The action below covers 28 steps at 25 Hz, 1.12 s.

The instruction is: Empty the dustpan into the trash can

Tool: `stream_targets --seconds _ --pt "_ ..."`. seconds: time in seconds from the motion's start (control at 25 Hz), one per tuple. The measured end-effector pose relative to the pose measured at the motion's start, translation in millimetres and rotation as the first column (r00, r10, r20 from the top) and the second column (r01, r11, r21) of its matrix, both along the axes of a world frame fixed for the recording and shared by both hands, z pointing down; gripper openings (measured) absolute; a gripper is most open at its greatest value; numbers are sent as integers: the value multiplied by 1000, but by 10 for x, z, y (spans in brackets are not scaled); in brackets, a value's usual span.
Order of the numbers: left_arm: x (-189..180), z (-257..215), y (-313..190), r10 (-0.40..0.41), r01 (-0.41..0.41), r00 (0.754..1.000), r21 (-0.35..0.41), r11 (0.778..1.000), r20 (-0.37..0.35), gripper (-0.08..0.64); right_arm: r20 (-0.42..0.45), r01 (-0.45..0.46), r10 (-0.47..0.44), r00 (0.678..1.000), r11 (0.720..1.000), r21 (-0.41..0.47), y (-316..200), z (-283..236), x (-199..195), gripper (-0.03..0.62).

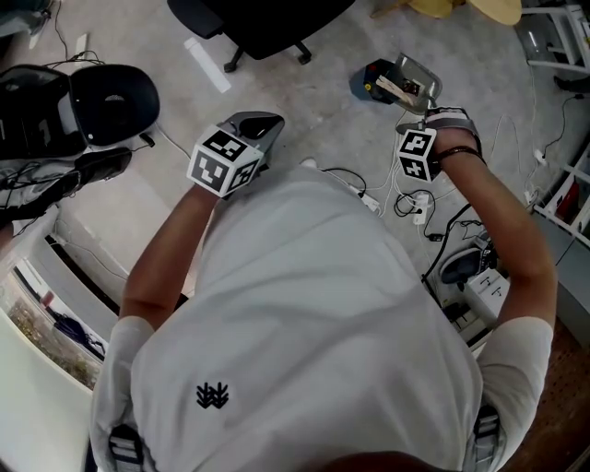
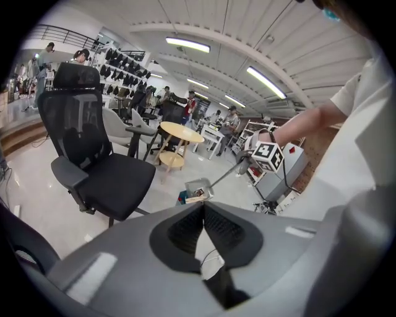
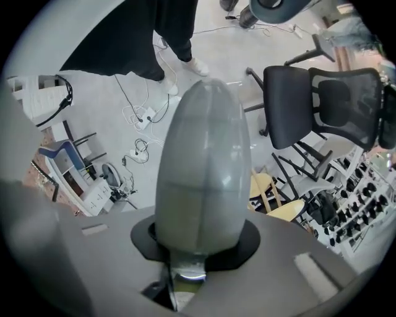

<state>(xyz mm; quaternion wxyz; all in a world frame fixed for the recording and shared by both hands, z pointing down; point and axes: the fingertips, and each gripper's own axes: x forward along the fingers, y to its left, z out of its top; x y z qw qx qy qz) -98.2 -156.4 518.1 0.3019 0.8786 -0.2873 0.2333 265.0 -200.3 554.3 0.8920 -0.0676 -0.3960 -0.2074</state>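
My right gripper is shut on the grey handle of a metal dustpan, held out over the floor with bits of litter in its pan. Just beyond and below the pan is a small blue container, partly hidden by it. In the left gripper view the dustpan hangs on its thin rod above that blue container. My left gripper is held lower left of the pan, its jaws shut with nothing between them.
A black office chair stands ahead, also large at the left in the left gripper view. Cables and a power strip trail on the floor by my right side. A black seat is at left. A round wooden table stands farther off.
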Motion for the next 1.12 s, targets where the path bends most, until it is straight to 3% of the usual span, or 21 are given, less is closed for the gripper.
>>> stream_targets --seconds 0.56,0.76,1.12 --pt "-60 16 52 12 -12 1000 1 1000 -7 57 -100 140 -141 985 990 -15 168 -31 -178 84" --pt "28 175 -149 27 -27 1000 -14 1000 -14 57 -121 141 -143 982 990 -25 -21 54 -124 84" --pt "118 121 -86 59 -59 998 -14 998 -23 57 -96 118 -118 988 993 -9 60 -171 -208 84"
